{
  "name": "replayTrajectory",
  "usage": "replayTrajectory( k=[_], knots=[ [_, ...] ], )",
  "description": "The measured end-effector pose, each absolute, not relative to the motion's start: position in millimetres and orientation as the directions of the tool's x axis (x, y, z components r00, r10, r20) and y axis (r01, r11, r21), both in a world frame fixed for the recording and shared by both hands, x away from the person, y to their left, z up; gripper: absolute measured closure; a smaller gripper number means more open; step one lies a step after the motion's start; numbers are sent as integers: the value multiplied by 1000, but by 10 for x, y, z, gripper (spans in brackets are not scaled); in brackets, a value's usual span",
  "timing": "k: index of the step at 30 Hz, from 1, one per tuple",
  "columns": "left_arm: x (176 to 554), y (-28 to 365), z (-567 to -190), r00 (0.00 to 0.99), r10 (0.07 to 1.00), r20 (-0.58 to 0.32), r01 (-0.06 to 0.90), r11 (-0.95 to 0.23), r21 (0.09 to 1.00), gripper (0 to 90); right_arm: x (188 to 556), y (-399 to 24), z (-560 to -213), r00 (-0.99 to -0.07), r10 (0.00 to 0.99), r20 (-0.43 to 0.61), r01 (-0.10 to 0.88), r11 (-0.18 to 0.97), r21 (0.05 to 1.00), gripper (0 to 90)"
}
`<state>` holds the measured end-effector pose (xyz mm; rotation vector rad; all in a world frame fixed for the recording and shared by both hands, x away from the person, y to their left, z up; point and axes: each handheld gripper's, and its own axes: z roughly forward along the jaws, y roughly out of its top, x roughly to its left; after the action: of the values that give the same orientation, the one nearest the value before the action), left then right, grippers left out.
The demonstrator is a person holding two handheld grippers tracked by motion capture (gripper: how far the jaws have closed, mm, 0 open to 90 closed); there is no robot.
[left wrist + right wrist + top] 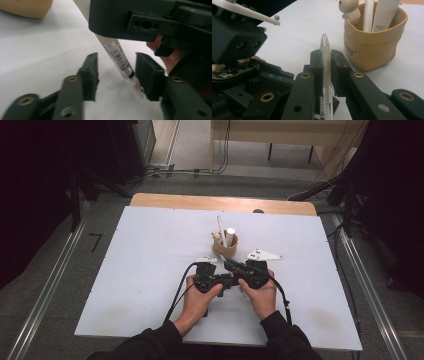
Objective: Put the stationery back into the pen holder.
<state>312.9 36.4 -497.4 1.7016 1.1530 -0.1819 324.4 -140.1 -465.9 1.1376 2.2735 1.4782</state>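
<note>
A pen [326, 65] held between two hand-held grippers above the near middle of the white table [125, 270], just in front of a tan holder [225, 249]. The right gripper [326, 65] has its jaws clenched on the pen's frosted grip section, the tip pointing away toward the far side. The left gripper [116, 75] has its jaws spread apart, one on either side of the barrel; whether either jaw touches it cannot be told.

Handling — the pen is judged light, stiff and slender, so it should need little force. Its smooth round barrel is likely to roll or twist between flat jaws; the frosted section, probably rubbery, looks like the surest place to hold. A second hold on the clear barrel, close to the first, would limit bending and swinging. The thin plastic could crack under hard squeezing.

Appearance — a translucent white grip tapering to a clear cone with a reddish point inside; behind it a clear barrel carrying a barcode label and dark reddish contents, probably ink.

The holder is a soft-looking, wrinkled tan cup with a rolled rim, containing a thin white stick [368, 15], a thicker white tube [384, 13] and a small pale figure [349, 8] at its rim. A person's hands [200, 292] grip both tools from the near edge.
</note>
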Motion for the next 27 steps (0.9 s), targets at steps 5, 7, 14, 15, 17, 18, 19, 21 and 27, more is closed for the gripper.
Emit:
replayTrajectory(
  k=[5, 7, 14, 15, 17, 18, 19, 21, 27],
  knots=[
    [3134, 385, -4963, 527, 585, -616, 763, -7, 646, 719, 3227, -1393, -4638, -690, 688, 225, 481, 204, 853, 790],
    [3144, 403, -4965, 522, 589, -617, 767, -6, 642, 739, 3223, -1397, -4626, -692, 687, 224, 477, 201, 856, 790],
    [3171, 451, -4969, 508, 603, -615, 770, 2, 638, 799, 3213, -1422, -4590, -689, 689, 225, 465, 183, 866, 784],
    [3167, 451, -4963, 510, 604, -612, 767, 1, 641, 800, 3214, -1425, -4586, -690, 688, 225, 464, 181, 867, 783],
    [3165, 451, -4959, 511, 604, -612, 767, 1, 641, 801, 3210, -1423, -4576, -693, 687, 218, 459, 187, 869, 779],
    [3165, 454, -4959, 511, 603, -612, 767, 1, 641, 802, 3207, -1419, -4573, -693, 688, 217, 459, 189, 868, 772],
    [3166, 458, -4956, 512, 601, -613, 767, 2, 642, 802, 3206, -1417, -4572, -694, 687, 217, 460, 191, 867, 764],
    [3168, 472, -4943, 511, 596, -620, 766, 11, 643, 802, 3207, -1417, -4572, -693, 687, 217, 461, 192, 866, 738],
    [3189, 552, -4906, 500, 584, -639, 767, 45, 641, 803, 3210, -1473, -4522, -696, 679, 234, 466, 179, 867, 664]
  ],
)
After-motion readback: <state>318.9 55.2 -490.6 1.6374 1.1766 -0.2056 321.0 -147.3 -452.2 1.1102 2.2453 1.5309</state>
